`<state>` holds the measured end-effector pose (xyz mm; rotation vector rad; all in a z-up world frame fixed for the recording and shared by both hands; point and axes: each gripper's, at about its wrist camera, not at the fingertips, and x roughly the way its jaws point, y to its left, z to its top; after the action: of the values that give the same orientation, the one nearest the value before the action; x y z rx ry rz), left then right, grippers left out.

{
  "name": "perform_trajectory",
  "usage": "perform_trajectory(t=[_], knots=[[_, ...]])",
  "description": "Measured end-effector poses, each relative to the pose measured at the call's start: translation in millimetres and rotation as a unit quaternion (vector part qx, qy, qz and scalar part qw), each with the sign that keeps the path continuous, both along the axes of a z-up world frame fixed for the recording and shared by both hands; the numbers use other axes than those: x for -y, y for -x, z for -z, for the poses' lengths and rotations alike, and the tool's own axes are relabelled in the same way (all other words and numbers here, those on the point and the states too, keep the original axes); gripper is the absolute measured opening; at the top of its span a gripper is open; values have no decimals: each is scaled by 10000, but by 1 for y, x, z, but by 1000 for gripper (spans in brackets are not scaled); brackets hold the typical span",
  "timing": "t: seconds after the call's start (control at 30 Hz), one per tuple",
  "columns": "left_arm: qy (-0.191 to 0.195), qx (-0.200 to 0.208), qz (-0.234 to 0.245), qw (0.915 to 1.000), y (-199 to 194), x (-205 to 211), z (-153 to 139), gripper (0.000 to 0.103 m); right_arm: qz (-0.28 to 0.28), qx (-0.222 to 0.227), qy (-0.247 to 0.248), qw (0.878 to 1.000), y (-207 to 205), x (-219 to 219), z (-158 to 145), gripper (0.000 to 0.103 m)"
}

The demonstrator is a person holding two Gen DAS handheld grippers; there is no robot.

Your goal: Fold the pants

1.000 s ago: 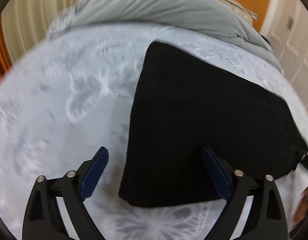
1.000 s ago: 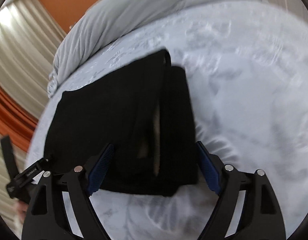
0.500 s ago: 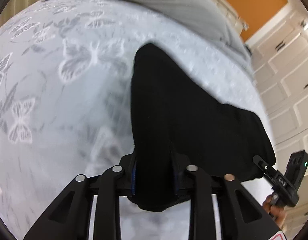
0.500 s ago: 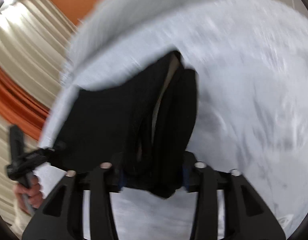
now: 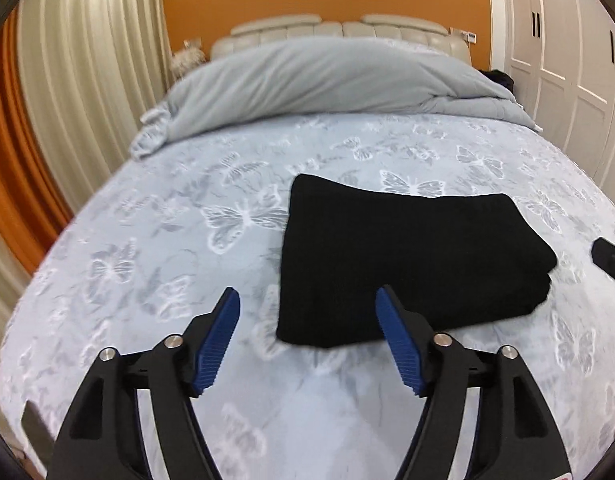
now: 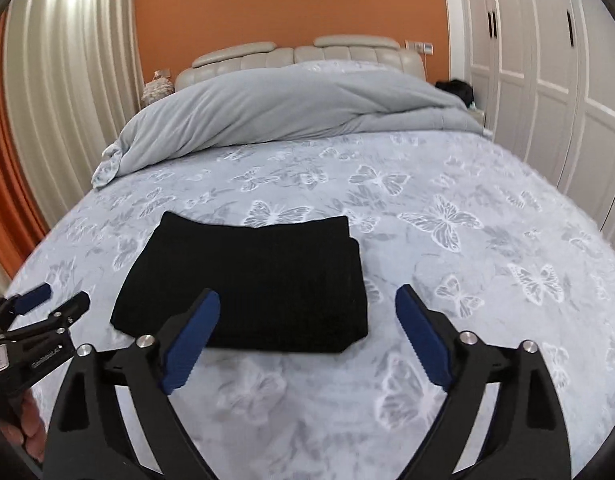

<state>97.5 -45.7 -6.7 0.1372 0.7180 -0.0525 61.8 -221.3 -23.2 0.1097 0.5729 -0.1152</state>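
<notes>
The black pants (image 5: pixel 407 256) lie folded into a flat rectangle on the butterfly-patterned bedsheet (image 5: pixel 187 248). In the right wrist view the same folded pants (image 6: pixel 247 280) sit just ahead of the fingers. My left gripper (image 5: pixel 307 300) hovers raised above the near edge of the pants, its jaws opening with nothing held between them. My right gripper (image 6: pixel 307 300) is likewise lifted off the cloth, jaws opening and empty. The left gripper (image 6: pixel 47 300) also shows at the right wrist view's left edge, with a hand (image 6: pixel 27 432) below it. A tip of the right gripper (image 5: pixel 611 256) peeks in at the far right.
A grey duvet (image 5: pixel 327 80) is bunched across the head of the bed, before a cream headboard (image 5: pixel 339 28). Curtains (image 5: pixel 87 80) hang on the left and white wardrobe doors (image 6: pixel 547 80) stand on the right. The orange wall (image 6: pixel 287 12) carries a framed picture.
Half a second ago both grippers were shut on the near edge of the black pants. Now both have let go, opened and pulled up and back; the pants lie flat on the bed.
</notes>
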Motion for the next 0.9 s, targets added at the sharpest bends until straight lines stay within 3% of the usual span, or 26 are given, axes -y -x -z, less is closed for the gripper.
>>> perform_trajectory(t=[0.07,0.27,0.57,0.9], knots=[[87,82,-71,9999,18,-6,-2,78,89,97,69,9999,16,-11,4,90],[209,12,-118,9997,37,-21,15,78,218,-38,-552,9982,28,-19,35,91],[227,302,-84,9993,39,-22,17,78,203,-208,-336,9990,17,-36,50,91],[211,501,-93,9985,45,-18,9,80,241,-104,-380,9989,24,-33,44,91]])
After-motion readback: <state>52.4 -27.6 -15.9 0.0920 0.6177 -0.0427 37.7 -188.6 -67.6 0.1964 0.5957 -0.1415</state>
